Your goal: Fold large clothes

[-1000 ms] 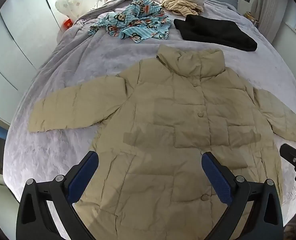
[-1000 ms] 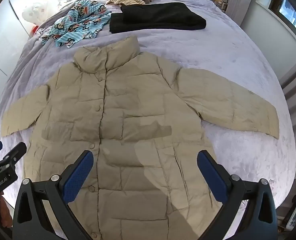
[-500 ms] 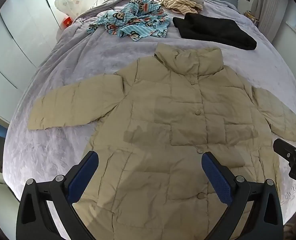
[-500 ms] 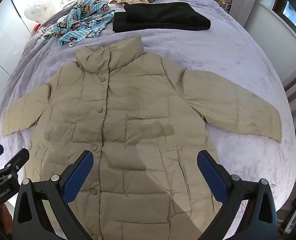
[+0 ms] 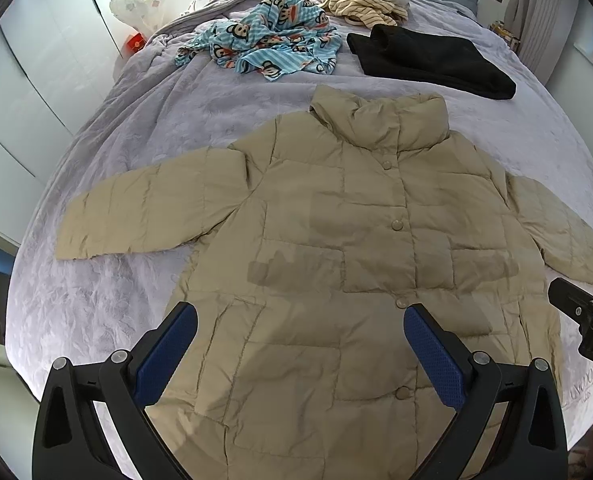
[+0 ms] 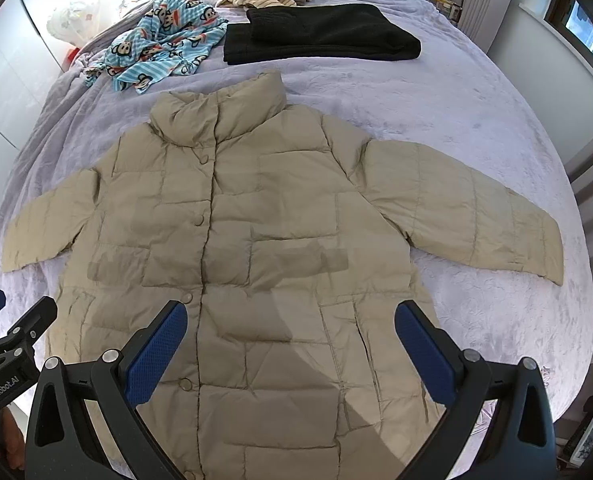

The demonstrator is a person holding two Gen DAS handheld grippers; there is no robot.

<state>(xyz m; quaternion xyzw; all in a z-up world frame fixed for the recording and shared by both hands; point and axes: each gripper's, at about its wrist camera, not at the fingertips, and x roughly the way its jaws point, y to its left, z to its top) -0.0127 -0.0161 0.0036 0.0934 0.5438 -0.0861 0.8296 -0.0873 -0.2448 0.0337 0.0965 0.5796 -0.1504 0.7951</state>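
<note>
The left gripper (image 5: pixel 300 344) is hanging in the air with its two blue-padded fingers (image 5: pixel 168 354) spread wide apart, gripping nothing. The right gripper (image 6: pixel 290 342) is hanging the same way, its blue-padded fingers (image 6: pixel 424 354) also standing wide apart and gripping nothing. The two are sitting side by side and apart, both pointing forward and tilting downward. Each is showing at the edge of the other's view: the right gripper's black tip at the right edge of the left wrist view, the left gripper's black body at the left edge of the right wrist view.
</note>
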